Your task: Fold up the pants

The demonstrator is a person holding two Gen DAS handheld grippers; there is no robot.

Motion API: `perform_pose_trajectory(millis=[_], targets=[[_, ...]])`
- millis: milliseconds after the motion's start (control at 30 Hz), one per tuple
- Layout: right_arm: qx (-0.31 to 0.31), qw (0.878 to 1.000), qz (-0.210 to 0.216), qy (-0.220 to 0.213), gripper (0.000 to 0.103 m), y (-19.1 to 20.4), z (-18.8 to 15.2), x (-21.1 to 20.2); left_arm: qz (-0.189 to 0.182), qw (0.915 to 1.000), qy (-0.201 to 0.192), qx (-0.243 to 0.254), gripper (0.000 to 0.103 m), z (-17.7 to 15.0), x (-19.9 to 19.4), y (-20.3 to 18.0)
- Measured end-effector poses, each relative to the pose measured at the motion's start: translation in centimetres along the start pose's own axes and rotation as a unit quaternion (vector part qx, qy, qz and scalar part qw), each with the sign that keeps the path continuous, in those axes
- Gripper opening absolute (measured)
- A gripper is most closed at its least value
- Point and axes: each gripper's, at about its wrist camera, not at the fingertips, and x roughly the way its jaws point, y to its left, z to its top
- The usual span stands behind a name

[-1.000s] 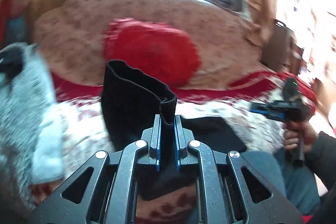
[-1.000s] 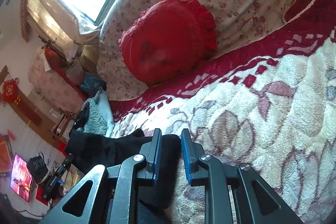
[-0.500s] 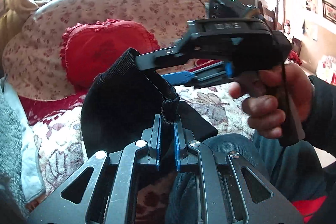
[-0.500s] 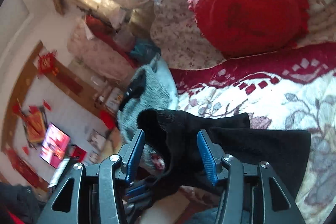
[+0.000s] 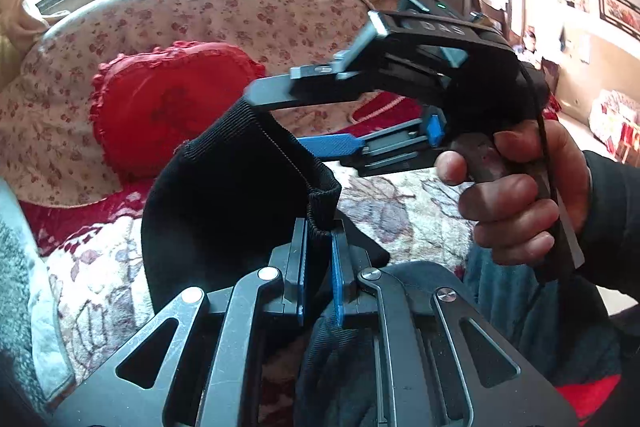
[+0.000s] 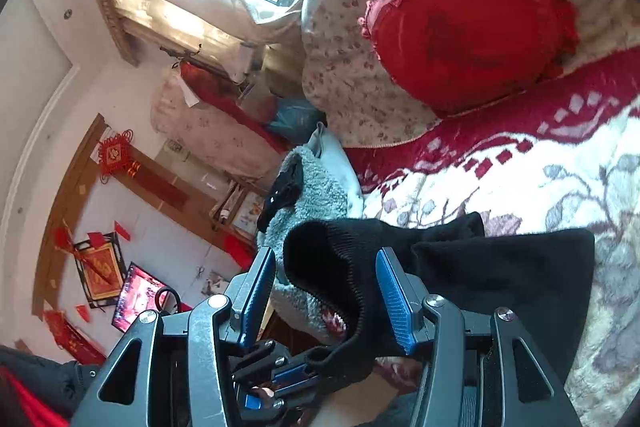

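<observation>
Left wrist: ribbed black pants [image 5: 224, 195] waistband.

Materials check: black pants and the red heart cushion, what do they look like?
Black pants: looks like a matte stretch knit; the edge is finely ribbed and stitched, and it drapes limply from the shut left tongs. Red heart cushion: probably woven fabric with a faint sheen, judging by the gathered frill around its rim; the filling cannot be seen.

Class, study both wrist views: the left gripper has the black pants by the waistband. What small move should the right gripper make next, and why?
Probably close the right gripper on the ribbed waistband. Its blue pads stand open on either side of that edge, while the left gripper is already shut on the black pants. A second grip would let both hands spread the waistband for folding.
</observation>
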Motion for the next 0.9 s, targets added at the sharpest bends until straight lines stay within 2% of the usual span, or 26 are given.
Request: perform_pose_trajectory(millis=[100, 133, 167, 200, 233, 367, 433, 500, 600, 633, 700, 767, 800, 833, 900], targets=[[-0.003, 1.000, 0.007, 0.015, 0.050, 0.1, -0.2, 0.6, -0.001, 0.9998, 0.013, 0.012, 0.009, 0.3, 1.0, -0.7], [-0.014, 1.000, 0.000, 0.019, 0.050, 0.4, -0.2, 0.7, -0.005, 0.9997, 0.017, 0.014, 0.009, 0.4, 1.4, -0.8], [-0.030, 0.999, -0.024, 0.023, 0.045, 0.6, -0.1, 0.7, -0.008, 0.9996, 0.022, 0.017, 0.009, 0.6, 1.8, -0.9], [-0.042, 0.998, -0.047, 0.025, 0.034, 0.7, 0.0, 0.8, -0.010, 0.9994, 0.027, 0.018, 0.009, 0.8, 2.2, -1.1], [-0.051, 0.996, -0.073, 0.031, 0.010, 0.7, 0.3, 0.8, -0.017, 0.9991, 0.036, 0.018, 0.009, 1.1, 2.8, -1.2], [-0.053, 0.988, -0.137, 0.046, 0.008, -0.7, 1.4, 0.1, -0.062, 0.9956, 0.070, 0.001, 0.009, 1.9, 5.5, -1.0], [-0.025, 0.985, -0.163, 0.052, 0.008, -2.9, 2.0, -0.6, -0.083, 0.9917, 0.098, 0.002, 0.009, 2.3, 7.2, -1.3], [0.003, 0.982, -0.178, 0.059, 0.008, -5.2, 2.0, -1.1, -0.087, 0.9894, 0.116, 0.001, 0.009, 2.4, 8.4, -1.5], [0.028, 0.981, -0.178, 0.069, 0.008, -8.2, 1.8, -1.0, -0.106, 0.9817, 0.156, -0.027, 0.010, 2.2, 9.7, -1.2], [0.040, 0.977, -0.194, 0.076, 0.008, -9.5, 1.5, -0.7, -0.114, 0.9804, 0.157, -0.034, 0.010, 2.1, 9.2, -1.0], [0.074, 0.975, -0.197, 0.076, 0.008, -11.3, 0.8, -0.7, -0.127, 0.9810, 0.139, -0.048, 0.010, 1.9, 7.0, 0.0], [0.079, 0.978, -0.184, 0.060, 0.008, -11.7, 0.5, -1.0, -0.113, 0.9839, 0.118, -0.073, 0.018, 1.1, 4.5, 2.1], [0.078, 0.979, -0.180, 0.051, 0.009, -11.8, 0.4, -1.4, -0.092, 0.9862, 0.106, -0.087, 0.020, 0.3, 3.3, 3.6], [0.078, 0.980, -0.180, 0.046, 0.009, -11.7, 0.3, -1.6, -0.074, 0.9875, 0.099, -0.098, 0.020, -0.5, 2.6, 4.9], [0.068, 0.977, -0.199, 0.022, 0.011, -11.0, 0.2, -2.8, -0.043, 0.9848, 0.108, -0.129, 0.020, -1.9, 2.4, 7.2]])
